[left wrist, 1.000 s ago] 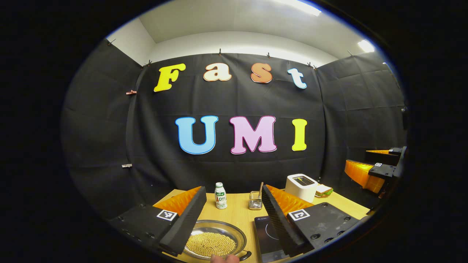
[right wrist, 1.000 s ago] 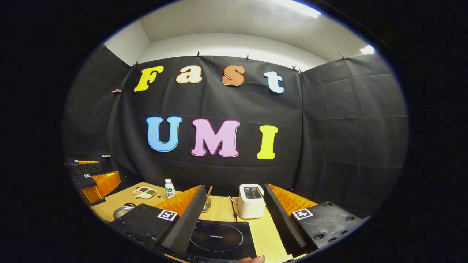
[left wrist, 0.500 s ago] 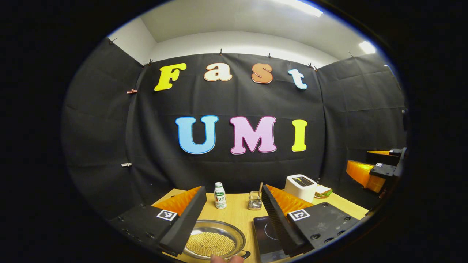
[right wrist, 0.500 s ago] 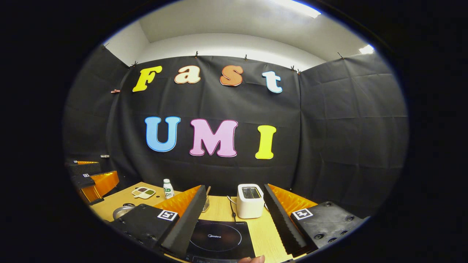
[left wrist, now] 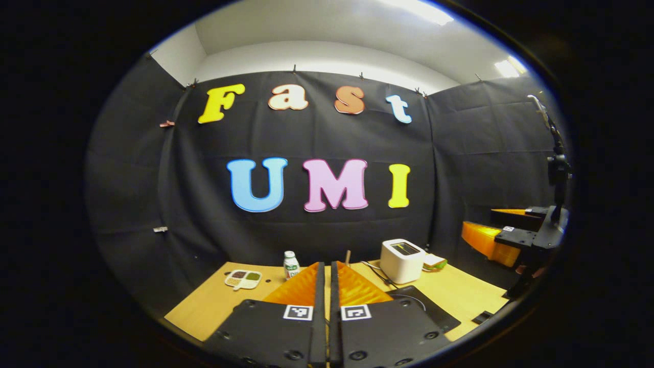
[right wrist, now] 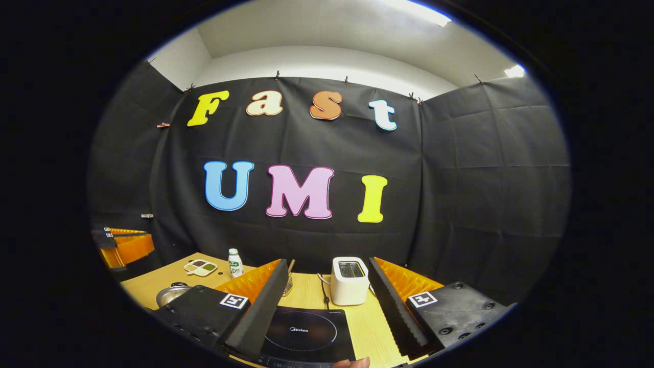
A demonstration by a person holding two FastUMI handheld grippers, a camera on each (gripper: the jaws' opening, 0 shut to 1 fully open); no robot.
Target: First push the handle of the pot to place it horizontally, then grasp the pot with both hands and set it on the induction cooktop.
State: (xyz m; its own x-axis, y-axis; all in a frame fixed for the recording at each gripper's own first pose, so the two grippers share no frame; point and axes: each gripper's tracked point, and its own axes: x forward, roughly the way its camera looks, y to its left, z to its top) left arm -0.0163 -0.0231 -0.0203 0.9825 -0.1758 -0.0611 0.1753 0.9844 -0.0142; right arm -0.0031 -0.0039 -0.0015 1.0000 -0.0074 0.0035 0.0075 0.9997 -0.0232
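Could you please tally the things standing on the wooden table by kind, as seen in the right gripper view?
Pot: 1
Induction cooktop: 1
Toaster: 1
Bottle: 1
Divided dish: 1
Utensil holder: 1
Total: 6

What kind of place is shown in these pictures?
Probably a mock kitchen set up in a recording booth, not a real home. A wooden table carries an induction cooktop, a white toaster and a steel pot, and black cloth walls enclose it.

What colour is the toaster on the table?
White. The toaster shows best in the right gripper view, standing behind the cooktop.
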